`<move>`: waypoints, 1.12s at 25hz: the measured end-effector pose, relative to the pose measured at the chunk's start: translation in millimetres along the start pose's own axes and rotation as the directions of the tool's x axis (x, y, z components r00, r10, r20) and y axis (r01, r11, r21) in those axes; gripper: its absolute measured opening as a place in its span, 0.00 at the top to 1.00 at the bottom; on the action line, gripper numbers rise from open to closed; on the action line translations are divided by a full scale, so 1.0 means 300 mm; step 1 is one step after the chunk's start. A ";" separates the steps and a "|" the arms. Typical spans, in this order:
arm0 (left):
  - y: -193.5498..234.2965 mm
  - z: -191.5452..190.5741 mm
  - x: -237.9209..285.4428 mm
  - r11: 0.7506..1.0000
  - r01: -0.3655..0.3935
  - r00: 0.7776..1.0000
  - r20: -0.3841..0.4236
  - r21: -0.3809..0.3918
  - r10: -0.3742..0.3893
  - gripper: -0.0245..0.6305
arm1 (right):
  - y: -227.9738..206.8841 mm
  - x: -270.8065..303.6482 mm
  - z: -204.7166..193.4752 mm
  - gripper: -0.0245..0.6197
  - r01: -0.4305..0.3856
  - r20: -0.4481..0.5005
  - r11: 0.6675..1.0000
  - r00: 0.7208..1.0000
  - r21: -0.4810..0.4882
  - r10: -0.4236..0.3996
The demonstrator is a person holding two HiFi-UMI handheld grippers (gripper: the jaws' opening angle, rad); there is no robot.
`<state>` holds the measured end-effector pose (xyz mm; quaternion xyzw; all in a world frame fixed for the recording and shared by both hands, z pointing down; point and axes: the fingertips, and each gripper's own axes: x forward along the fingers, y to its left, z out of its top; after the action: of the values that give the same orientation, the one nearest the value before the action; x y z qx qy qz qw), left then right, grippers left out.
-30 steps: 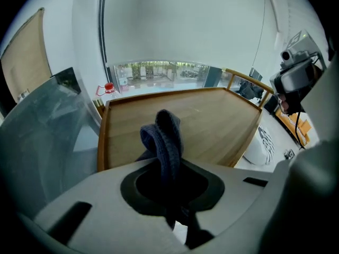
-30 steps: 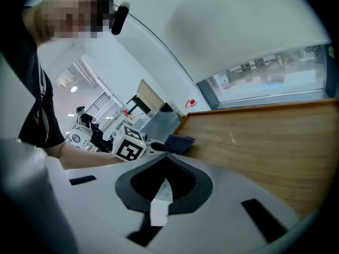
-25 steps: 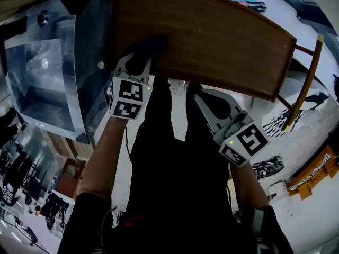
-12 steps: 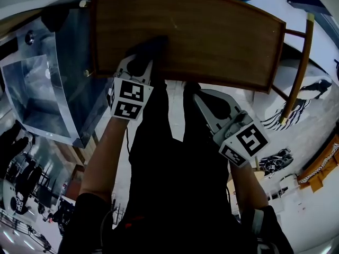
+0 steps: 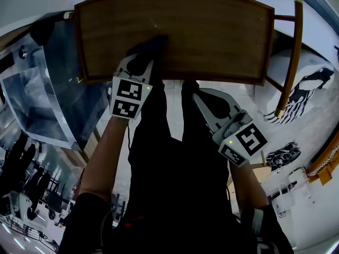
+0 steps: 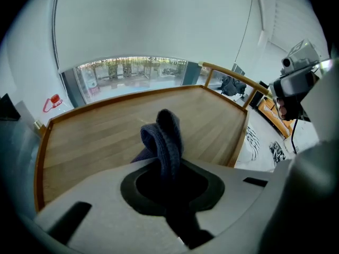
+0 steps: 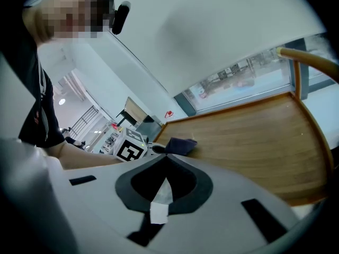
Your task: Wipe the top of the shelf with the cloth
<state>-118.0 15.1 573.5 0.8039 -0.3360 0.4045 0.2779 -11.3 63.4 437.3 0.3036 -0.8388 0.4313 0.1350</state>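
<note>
head view: left gripper [image 5: 139, 63] pinches a dark, ribbed, folded cloth [image 5: 152, 45] on the smooth curved wooden shelf top [image 5: 212, 30], near its front edge; right gripper [image 5: 189, 88] jaws together, empty

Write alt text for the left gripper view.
The left gripper is shut on a folded dark blue cloth that sticks up from between its jaws, over the wooden shelf top. A raised wooden rail edges the shelf's right side.

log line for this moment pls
left gripper: shut on cloth | cloth: on shelf top, near front edge | right gripper: shut, empty, off shelf
</note>
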 end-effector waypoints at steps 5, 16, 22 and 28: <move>-0.079 0.041 0.039 0.998 0.033 0.999 -0.003 0.044 -0.033 0.88 | -0.040 -0.061 -0.006 0.95 0.024 0.027 1.000 0.999 0.017 -0.024; -0.237 0.121 0.123 0.989 0.083 0.997 -0.014 0.121 -0.082 0.88 | -0.132 -0.199 -0.036 0.95 0.069 0.081 0.996 0.994 0.060 -0.074; -0.329 0.170 0.175 0.982 0.123 0.992 -0.021 0.144 -0.121 0.88 | -0.179 -0.272 -0.049 0.95 0.094 0.113 0.992 0.988 0.085 -0.103; -0.458 0.229 0.232 0.969 0.175 0.985 -0.024 0.172 -0.174 0.88 | -0.222 -0.345 -0.062 0.95 0.121 0.144 0.987 0.980 0.110 -0.136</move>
<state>50.0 29.0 572.2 0.8496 -0.2264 0.4097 0.2429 110.5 89.4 440.4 0.3953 -0.8025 0.4390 0.0834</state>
